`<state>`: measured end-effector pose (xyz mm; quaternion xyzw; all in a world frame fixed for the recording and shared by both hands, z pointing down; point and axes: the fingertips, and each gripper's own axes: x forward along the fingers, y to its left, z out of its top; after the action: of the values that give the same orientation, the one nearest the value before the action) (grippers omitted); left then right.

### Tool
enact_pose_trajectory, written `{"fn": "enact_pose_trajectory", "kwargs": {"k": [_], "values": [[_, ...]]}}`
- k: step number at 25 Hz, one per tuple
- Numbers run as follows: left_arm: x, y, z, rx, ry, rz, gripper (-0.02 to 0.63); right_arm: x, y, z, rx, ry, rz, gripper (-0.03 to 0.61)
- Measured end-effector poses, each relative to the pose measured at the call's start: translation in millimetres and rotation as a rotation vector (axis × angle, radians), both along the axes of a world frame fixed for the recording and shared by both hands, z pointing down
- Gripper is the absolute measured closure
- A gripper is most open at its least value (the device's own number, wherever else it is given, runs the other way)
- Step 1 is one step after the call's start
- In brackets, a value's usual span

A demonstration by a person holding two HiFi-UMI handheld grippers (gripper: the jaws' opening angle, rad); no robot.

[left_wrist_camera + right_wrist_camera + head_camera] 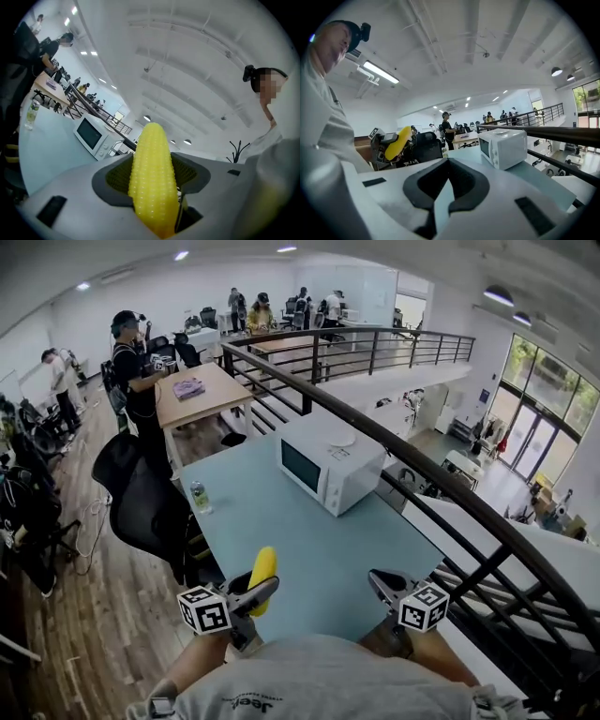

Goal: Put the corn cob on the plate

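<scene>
Blue table (319, 549); corn cob (264, 568) in L gripper (262, 591) (R gripper (375, 578) empty)

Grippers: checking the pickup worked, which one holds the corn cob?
The left gripper, clamped on the yellow corn cob; the right gripper has nothing between its jaws.

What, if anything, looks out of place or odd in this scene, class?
A pale, plate-like disc lies on top of the microwave rather than on the table, an odd spot. The corn cob stands clamped in the left tongs. Nothing looks spilled or damaged.
</scene>
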<state>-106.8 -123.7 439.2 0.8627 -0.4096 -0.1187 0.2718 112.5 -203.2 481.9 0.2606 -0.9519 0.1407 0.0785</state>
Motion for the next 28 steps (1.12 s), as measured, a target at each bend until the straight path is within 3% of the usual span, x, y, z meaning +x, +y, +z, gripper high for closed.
{"fn": "enact_pose_trajectory", "kwargs": {"k": [3,6,10,16,22,28], "values": [[8,-12,3,-0.021,-0.079,-0.017,0.36,2,-25,17,-0.025,-0.042,-0.017,0.561],[22,-35,-11,-0.034,-0.1,-0.03,0.359,24,-57,16,-0.064,-0.069,0.008,0.561],[4,-58,-5,-0.063,-0.138,-0.021,0.36,19,-81,35,-0.109,-0.075,0.049,0.561],[-25,-121,34,-0.078,-0.153,0.121,0.36,-12,-100,56,-0.137,-0.021,0.182,0.561],[-57,-241,34,0.034,-0.224,0.219,0.36,-47,-135,52,-0.1,0.043,0.228,0.561],[-40,-302,-4,0.131,-0.299,0.219,0.36,-42,-198,22,-0.055,0.081,0.2,0.561]]}}
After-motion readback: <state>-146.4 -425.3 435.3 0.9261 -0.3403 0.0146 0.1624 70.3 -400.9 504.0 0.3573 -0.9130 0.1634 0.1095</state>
